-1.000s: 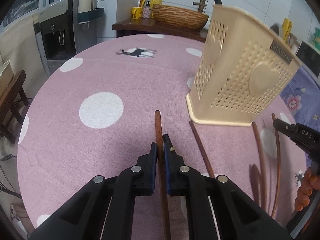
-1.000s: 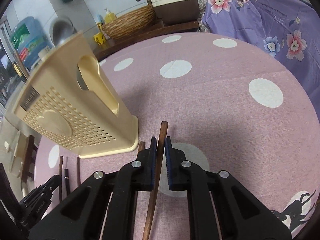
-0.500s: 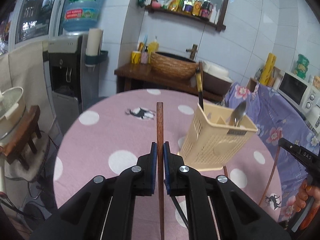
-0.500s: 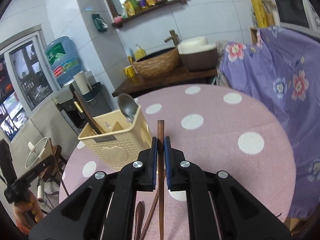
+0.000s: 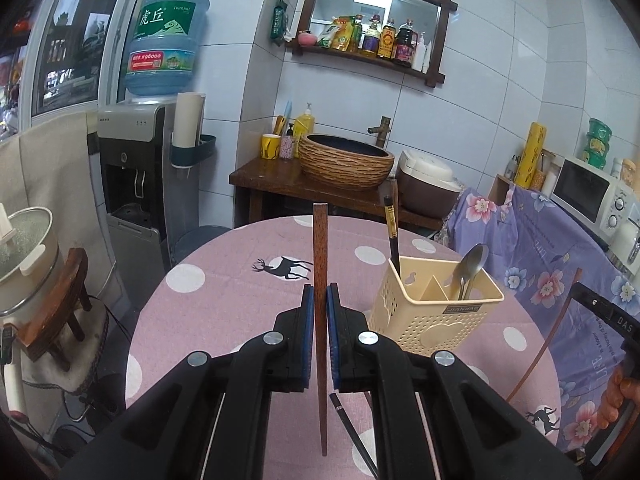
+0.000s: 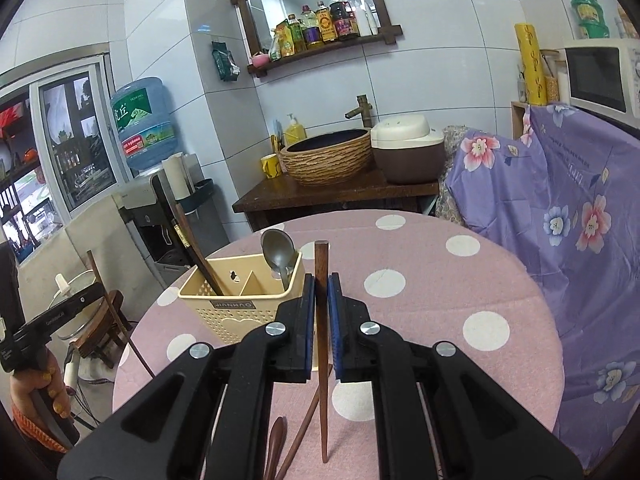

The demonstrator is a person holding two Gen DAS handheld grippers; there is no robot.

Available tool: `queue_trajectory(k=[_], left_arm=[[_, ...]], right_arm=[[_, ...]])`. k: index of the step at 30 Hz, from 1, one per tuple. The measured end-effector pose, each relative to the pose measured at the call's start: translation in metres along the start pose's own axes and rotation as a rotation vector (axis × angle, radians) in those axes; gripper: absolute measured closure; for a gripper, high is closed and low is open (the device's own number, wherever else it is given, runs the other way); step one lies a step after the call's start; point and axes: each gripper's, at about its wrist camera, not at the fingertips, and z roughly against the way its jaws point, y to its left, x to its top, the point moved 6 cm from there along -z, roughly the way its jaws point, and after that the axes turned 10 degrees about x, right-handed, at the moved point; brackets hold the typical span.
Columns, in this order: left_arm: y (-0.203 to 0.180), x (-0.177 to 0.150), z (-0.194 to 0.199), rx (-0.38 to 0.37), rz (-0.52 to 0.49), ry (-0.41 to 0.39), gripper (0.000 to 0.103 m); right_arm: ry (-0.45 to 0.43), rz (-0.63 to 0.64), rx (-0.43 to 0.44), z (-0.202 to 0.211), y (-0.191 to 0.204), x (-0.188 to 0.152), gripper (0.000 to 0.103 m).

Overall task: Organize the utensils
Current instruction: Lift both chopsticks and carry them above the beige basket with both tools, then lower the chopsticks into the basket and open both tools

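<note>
My left gripper (image 5: 319, 300) is shut on a brown wooden chopstick (image 5: 319, 256), held upright above the pink dotted table (image 5: 224, 304). My right gripper (image 6: 321, 290) is shut on a second wooden chopstick (image 6: 321, 264), also upright. The cream utensil basket (image 5: 432, 312) stands on the table to the right of the left gripper; in the right wrist view the basket (image 6: 232, 308) is to the left. It holds a metal spoon (image 5: 470, 264) and a dark chopstick (image 5: 392, 232). A black chopstick (image 5: 352, 432) lies on the table below the left gripper. A wooden spoon (image 6: 276, 448) and a wooden stick (image 6: 304, 420) lie below the right gripper.
A wooden stand with a woven basin (image 5: 346, 160) and a rice cooker (image 6: 408, 148) is behind the table. A water dispenser (image 5: 136, 184) is at the left. A purple flowered cloth (image 6: 560, 220) covers furniture at the right. A stool with a pot (image 5: 24, 248) stands at the left.
Both grippers have lifted their chopsticks off the table and risen high above it, so the views now look down on the basket from farther back.
</note>
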Motion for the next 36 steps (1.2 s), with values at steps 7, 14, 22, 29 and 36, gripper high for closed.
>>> queue_trajectory(k=[7, 14, 22, 29, 36], left_arm=[[0.000, 0.010, 0.002, -0.005, -0.006, -0.013, 0.096], [-0.006, 0.061, 0.023, -0.038, -0.003, -0.088, 0.096], [-0.042, 0.149, 0.053, -0.083, 0.015, -0.227, 0.096], [-0.077, 0.146, 0.021, -0.103, 0.040, -0.230, 0.096], [-0.090, 0.088, -0.028, -0.106, 0.031, -0.148, 0.096]], right_arm=[[-0.007, 0.008, 0.003, 0.004, 0.001, 0.010, 0.095], [-0.034, 0.040, 0.016, 0.010, 0.009, 0.051, 0.095], [-0.188, 0.064, 0.065, 0.032, 0.047, 0.154, 0.095], [-0.196, 0.077, 0.037, -0.002, 0.064, 0.154, 0.095], [-0.099, 0.044, 0.025, -0.050, 0.046, 0.096, 0.095]])
